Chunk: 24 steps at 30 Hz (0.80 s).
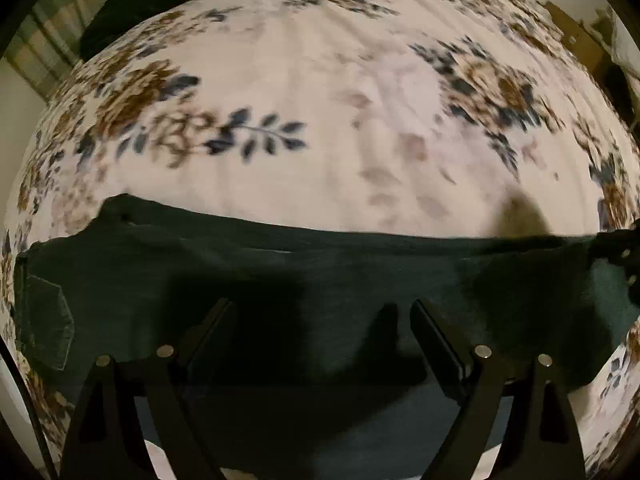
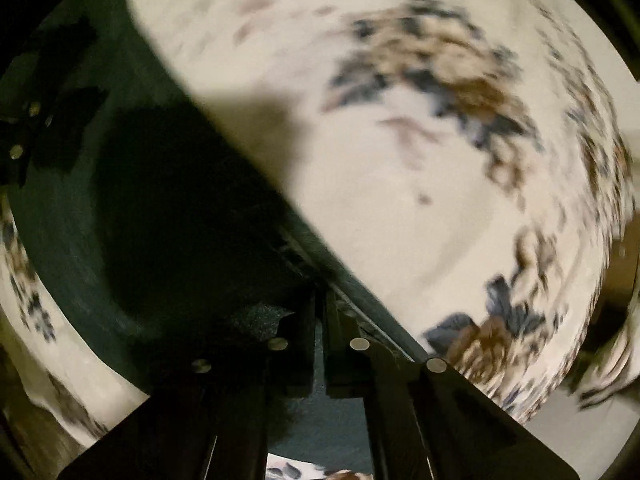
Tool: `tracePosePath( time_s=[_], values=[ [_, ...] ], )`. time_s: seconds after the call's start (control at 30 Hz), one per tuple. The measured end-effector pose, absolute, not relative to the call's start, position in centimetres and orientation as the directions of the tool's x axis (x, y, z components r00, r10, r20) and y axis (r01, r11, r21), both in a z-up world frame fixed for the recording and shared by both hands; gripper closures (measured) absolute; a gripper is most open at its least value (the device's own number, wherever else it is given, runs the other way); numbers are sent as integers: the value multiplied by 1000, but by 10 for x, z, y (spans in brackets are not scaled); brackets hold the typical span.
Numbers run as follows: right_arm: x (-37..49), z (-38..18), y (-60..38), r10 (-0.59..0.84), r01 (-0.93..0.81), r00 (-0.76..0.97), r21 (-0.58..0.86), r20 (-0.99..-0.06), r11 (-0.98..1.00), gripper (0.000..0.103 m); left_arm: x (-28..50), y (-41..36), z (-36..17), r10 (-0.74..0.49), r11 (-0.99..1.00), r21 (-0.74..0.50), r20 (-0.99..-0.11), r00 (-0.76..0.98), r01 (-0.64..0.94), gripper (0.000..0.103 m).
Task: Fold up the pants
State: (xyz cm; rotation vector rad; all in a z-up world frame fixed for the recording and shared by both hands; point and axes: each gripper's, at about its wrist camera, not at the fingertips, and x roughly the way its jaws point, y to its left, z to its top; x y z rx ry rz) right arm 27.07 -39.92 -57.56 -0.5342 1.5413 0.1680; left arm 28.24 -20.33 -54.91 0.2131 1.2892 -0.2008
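Dark green pants (image 1: 280,280) lie flat in a long band across a bed covered by a floral blanket (image 1: 320,100), cream ground with brown blooms and blue-grey leaf sprays. Left gripper (image 1: 322,308) hovers over the middle of the band, jaws spread wide apart, nothing between them; the cloth passes beneath and ahead of both fingers. A stitched patch pocket (image 1: 48,320) sits at the band's left end. Fabric looks matte, fairly heavy, with a straight folded far edge and few wrinkles. In the right wrist view the pants (image 2: 100,220) run diagonally from upper left down to the right gripper (image 2: 320,312), whose jaws are drawn almost together on the garment's edge, a sliver of green cloth showing between them; hem or seam lines run along that edge. Blanket (image 2: 400,180) fills the right side, blurred. The other gripper's black frame shows at the far left of this view.
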Motion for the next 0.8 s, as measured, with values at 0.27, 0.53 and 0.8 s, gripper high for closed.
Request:
tracePosePath(
  time_s=[0.27, 0.53, 0.8],
  values=[
    [288, -566, -505, -103, -4, -58, -103, -993, 995, 103, 296, -182, -536, -55, 978, 4, -959, 280, 207, 14],
    [247, -564, -577, 18, 297, -69, -4, -997, 955, 30, 280, -212, -537, -101, 968, -34, -960, 262, 250, 14],
    [182, -573, -680, -17, 607, -59, -50, -998, 793, 26, 257, -275, -538, -161, 939, -73, -957, 241, 336, 14]
  ],
)
